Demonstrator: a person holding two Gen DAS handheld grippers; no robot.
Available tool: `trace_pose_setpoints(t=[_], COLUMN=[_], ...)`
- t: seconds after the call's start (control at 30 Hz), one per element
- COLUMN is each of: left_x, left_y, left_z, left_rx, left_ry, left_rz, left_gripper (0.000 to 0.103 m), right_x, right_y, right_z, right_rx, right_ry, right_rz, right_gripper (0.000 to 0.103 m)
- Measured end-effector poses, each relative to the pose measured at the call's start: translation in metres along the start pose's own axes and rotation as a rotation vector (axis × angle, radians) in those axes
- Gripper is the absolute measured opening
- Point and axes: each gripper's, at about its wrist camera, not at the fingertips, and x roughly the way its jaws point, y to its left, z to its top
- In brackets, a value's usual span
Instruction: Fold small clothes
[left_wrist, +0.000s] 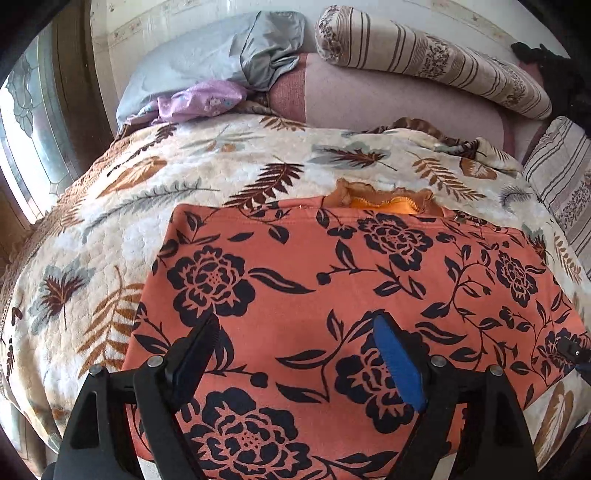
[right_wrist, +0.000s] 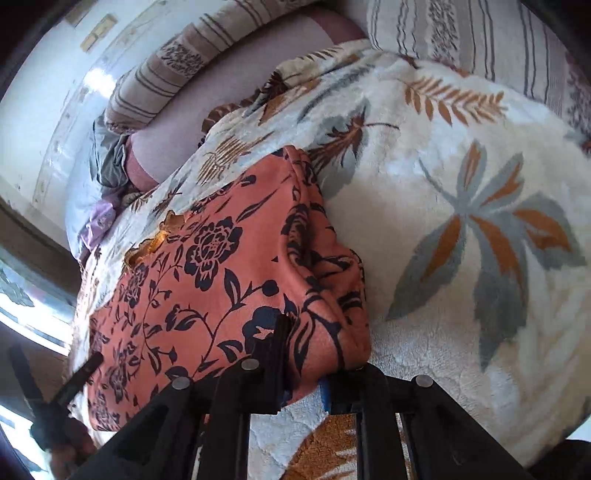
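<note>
Lying flat on the leaf-print blanket (left_wrist: 110, 192), an orange garment (left_wrist: 295, 266) with black flowers fills the near middle of the bed. Left gripper (left_wrist: 301, 334) hangs above the cloth's near left part, jaws spread wide, nothing between them. Frilled orange collar (left_wrist: 384, 201) at the far edge. Grey pillow (left_wrist: 207, 62) far left, striped bolster (left_wrist: 436, 59) far right. Right gripper (right_wrist: 304, 354), jaws closed, pinches the garment's near right edge; the cloth there is bunched and lifted into a fold (right_wrist: 325, 266) off the blanket.
</note>
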Motion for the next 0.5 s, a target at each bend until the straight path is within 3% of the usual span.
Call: trace_pose_setpoints(t=[0.03, 0.1, 0.13, 0.17, 0.2, 0.27, 0.4, 0.5], left_x=[0.009, 0.041, 0.037, 0.034, 0.031, 0.021, 0.015, 0.042], left_y=[-0.005, -0.013, -0.013, -0.014, -0.013, -0.014, -0.025, -0.035], left_z=[-0.003, -0.014, -0.016, -0.014, -0.011, -0.005, 0.005, 0.002], left_rx=[0.026, 0.076, 0.071, 0.064, 0.042, 0.009, 0.024, 0.045], left_ry=[0.036, 0.161, 0.103, 0.106, 0.118, 0.09, 0.062, 0.166], left_rz=[0.001, 0.017, 0.024, 0.026, 0.007, -0.035, -0.048, -0.03], left_gripper=[0.086, 0.086, 0.088, 0.086, 0.085, 0.085, 0.086, 0.086], right_x=[0.007, 0.012, 0.01, 0.008, 0.007, -0.001, 0.0, 0.008], right_y=[-0.007, -0.023, -0.03, -0.035, -0.039, -0.041, -0.026, -0.02], right_z=[-0.003, -0.005, -0.004, -0.003, -0.003, -0.001, 0.005, 0.009], right_rx=[0.019, 0.108, 0.16, 0.206, 0.243, 0.278, 0.263, 0.27], right_ry=[0.023, 0.037, 0.041, 0.059, 0.065, 0.037, 0.042, 0.054], right_rz=[-0.002, 0.075, 0.129, 0.195, 0.274, 0.372, 0.377, 0.361], right_gripper=[0.014, 0.018, 0.02, 0.03, 0.057, 0.086, 0.087, 0.086])
